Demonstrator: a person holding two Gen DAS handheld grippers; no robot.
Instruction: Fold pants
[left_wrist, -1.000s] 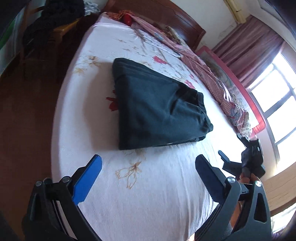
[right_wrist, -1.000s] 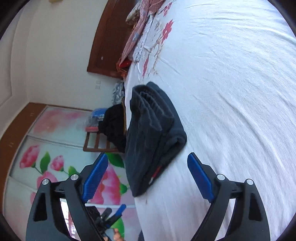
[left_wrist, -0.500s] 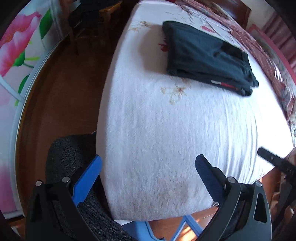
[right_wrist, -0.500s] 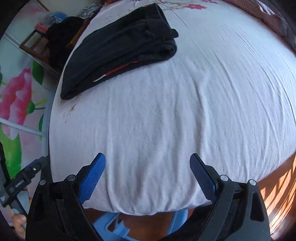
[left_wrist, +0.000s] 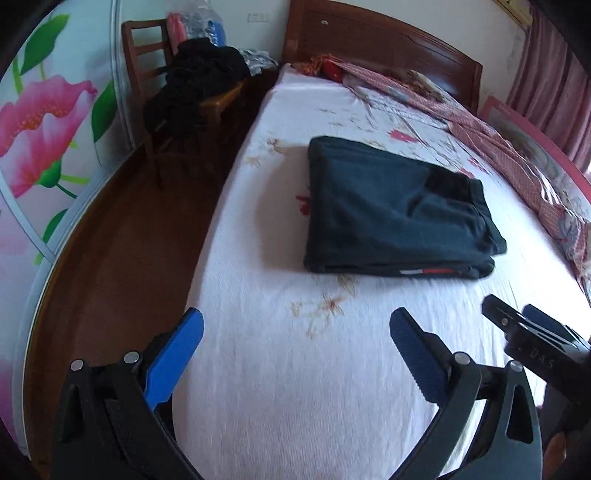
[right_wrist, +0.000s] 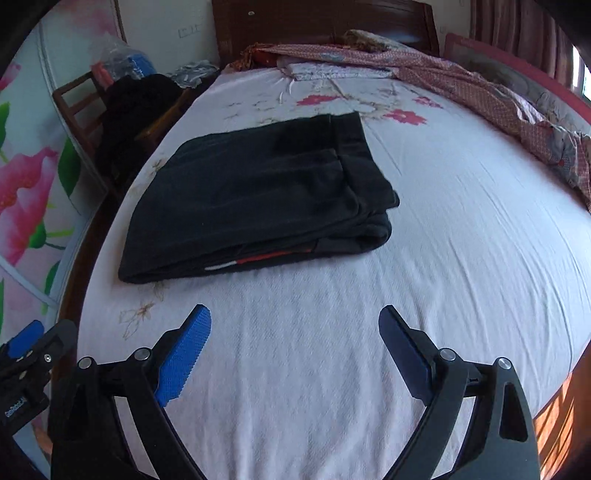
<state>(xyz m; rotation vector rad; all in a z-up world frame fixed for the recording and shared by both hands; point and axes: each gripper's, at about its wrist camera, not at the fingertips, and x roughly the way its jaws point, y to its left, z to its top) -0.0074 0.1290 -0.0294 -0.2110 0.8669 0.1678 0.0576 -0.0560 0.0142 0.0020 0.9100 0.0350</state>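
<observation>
White floral bedsheet (right_wrist: 461, 229) fills both views. Nearest: left tongs (left_wrist: 295, 341) and right tongs (right_wrist: 294, 334), both spread wide, empty, hovering above the bed's foot end. Beyond them, well apart: dark pants (right_wrist: 255, 199) folded into a flat stack, left of bed centre. Red-white strip at the near edge, possibly a label. Farthest: patterned blanket (right_wrist: 491, 99), wooden headboard (left_wrist: 380, 44).

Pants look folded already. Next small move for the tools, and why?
Probably none on the cloth: keep both tools back and call it done. The pants lie on the bed as a flat, stacked rectangle with edges roughly aligned. The left tool and right tool are both open, empty and short of the fabric. At most, nudge the bulging right-hand corner flat.
</observation>
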